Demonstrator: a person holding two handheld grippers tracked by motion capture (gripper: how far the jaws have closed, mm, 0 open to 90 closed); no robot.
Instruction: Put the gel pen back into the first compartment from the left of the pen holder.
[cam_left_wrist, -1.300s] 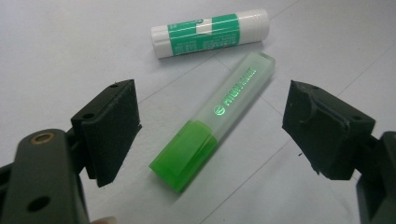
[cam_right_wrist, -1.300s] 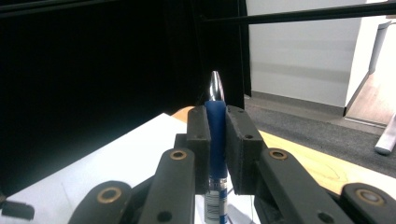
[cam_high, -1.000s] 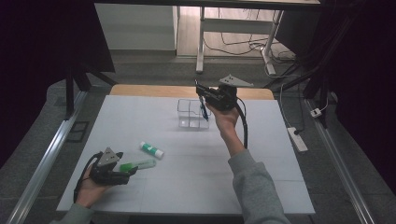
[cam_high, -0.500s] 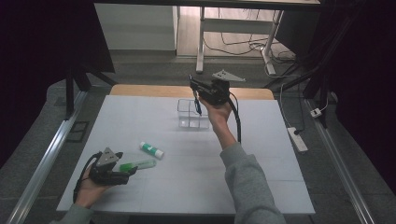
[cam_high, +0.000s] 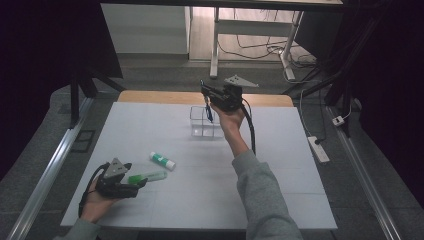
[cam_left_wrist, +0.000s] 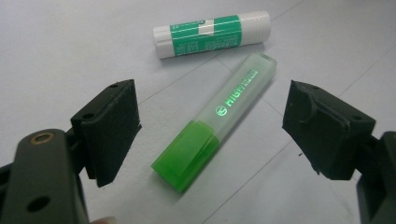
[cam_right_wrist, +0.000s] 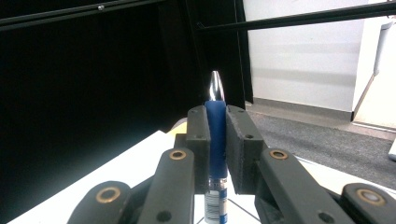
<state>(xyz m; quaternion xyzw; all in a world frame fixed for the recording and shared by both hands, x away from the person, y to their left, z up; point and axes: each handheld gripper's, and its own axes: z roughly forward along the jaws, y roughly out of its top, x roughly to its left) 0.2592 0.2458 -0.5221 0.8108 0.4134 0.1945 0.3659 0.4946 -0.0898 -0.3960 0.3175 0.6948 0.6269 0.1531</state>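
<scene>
One pen (cam_right_wrist: 215, 140), one highlighter (cam_left_wrist: 215, 122), one glue stick (cam_left_wrist: 212, 33)

Mid-table: clear compartmented box (cam_high: 206, 122) stands upright near the far edge, w/ right gripper (cam_high: 206, 95) and its blue pen (cam_right_wrist: 215, 140) right above it. Near-left: green highlighter (cam_left_wrist: 218, 119) lies between the left gripper's (cam_left_wrist: 210, 135) spread jaws, bare table (cam_high: 280, 165) either side of it; glue stick (cam_left_wrist: 212, 33) just beyond the highlighter. Table's centre and right side lie bare.

Glue stick (cam_high: 162, 160) just behind highlighter (cam_high: 146, 176).
</scene>
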